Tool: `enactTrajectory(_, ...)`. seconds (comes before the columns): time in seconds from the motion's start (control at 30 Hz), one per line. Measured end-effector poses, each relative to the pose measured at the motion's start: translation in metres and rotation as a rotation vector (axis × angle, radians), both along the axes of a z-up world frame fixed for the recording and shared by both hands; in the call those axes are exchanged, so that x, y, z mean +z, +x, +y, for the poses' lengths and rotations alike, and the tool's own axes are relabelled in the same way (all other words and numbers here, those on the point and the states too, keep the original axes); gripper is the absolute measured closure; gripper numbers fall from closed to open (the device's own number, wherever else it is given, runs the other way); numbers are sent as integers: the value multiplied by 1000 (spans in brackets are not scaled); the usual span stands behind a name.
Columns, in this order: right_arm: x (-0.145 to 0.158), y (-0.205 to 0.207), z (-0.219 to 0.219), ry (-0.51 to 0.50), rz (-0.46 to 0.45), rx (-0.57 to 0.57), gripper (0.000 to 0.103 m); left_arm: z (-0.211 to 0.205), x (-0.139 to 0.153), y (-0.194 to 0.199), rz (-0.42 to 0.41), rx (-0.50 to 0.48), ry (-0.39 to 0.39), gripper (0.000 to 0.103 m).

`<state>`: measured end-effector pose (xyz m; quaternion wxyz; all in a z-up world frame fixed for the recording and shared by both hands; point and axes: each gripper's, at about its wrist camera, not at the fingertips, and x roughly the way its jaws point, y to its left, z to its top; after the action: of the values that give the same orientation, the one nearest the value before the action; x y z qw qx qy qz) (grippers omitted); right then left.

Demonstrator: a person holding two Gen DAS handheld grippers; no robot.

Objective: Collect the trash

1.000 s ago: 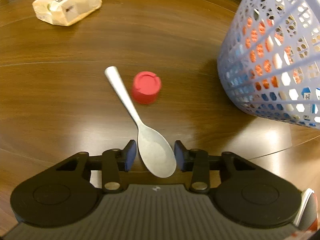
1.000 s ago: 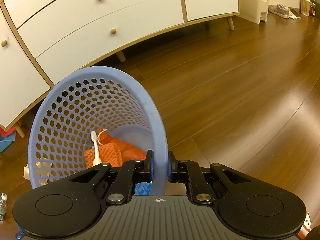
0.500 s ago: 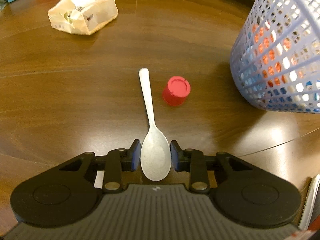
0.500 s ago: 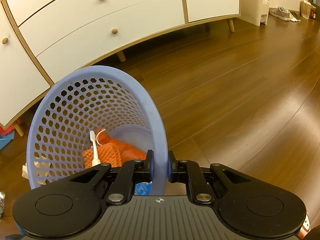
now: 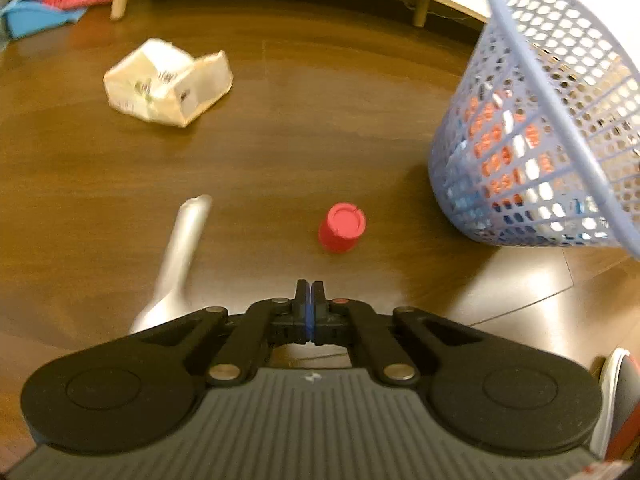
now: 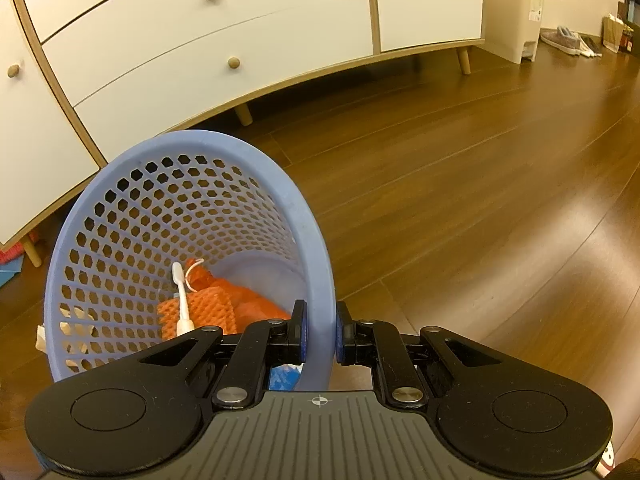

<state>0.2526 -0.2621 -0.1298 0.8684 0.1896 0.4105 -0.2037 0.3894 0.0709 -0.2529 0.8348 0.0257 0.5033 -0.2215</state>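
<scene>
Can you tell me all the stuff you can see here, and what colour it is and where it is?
basket: one, light blue, tilted on the floor, rim held
orange netting: one, orange, inside the basket
toothbrush: one, white, inside the basket
spoon: one, silver, on the floor left of the cap
cap: one, red, on the floor
carton: one, cream, crumpled on the floor
dresser: one, white with wooden trim, behind the basket
bin: one, beige, beside the dresser
left gripper: black, fingers closed, empty
right gripper: black, fingers clamping the basket rim
</scene>
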Motion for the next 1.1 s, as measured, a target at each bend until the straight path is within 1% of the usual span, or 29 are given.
enactTrajectory(0.07, -1, 1, 0, 2, 0, -2, 93, 0, 4, -2, -18, -6, 3, 103)
enactTrajectory(0.17, -1, 1, 0, 5, 1, -1, 93, 4, 1, -3, -13, 18, 10, 102)
enactTrajectory(0.2, -1, 1, -1, 5, 1, 0, 93, 7, -1, -4, -10, 20, 14, 101)
enactTrajectory(0.27, -1, 1, -1, 7, -1, -4, 93, 14, -4, -7, -8, 20, 19, 93)
enactTrajectory(0.33, -2, 1, -2, 8, -1, -9, 93, 25, -7, -8, -5, 9, 42, 92)
enactTrajectory(0.4, -1, 1, -1, 11, -2, -11, 93, 41, -9, -7, -15, -12, 87, 90)
enactTrajectory(0.43, -1, 1, 0, 10, -2, -10, 93, 50, -10, -4, -22, -20, 114, 87)
enactTrajectory(0.57, 0, 0, 3, -9, 0, -3, 93, 93, -9, 15, -62, -40, 235, 79)
enactTrajectory(0.6, -1, 0, 3, -15, 2, -1, 93, 105, -7, 20, -80, -43, 261, 78)
enactTrajectory(0.67, -1, 0, 2, -20, 8, -3, 93, 124, -5, 31, -103, -42, 299, 71)
enactTrajectory(0.77, -2, 2, -2, -12, 11, -11, 93, 145, -6, 48, -150, -39, 363, 68)
enactTrajectory(0.8, -2, 3, -3, -12, 14, -13, 93, 149, -9, 54, -162, -34, 394, 68)
enactTrajectory(0.83, -2, 3, -4, -12, 15, -16, 93, 153, -12, 59, -166, -34, 408, 68)
enactTrajectory(0.9, -2, 5, -5, -14, 16, -20, 93, 154, -15, 69, -178, -35, 416, 68)
enactTrajectory(1.0, -2, 8, -6, -20, 16, -26, 93, 146, -19, 77, -198, -59, 422, 67)
enactTrajectory(1.03, -2, 9, -7, -20, 15, -29, 93, 142, -20, 80, -194, -66, 415, 67)
enactTrajectory(1.1, -1, 9, -6, -15, 11, -33, 93, 129, -21, 81, -193, -84, 375, 67)
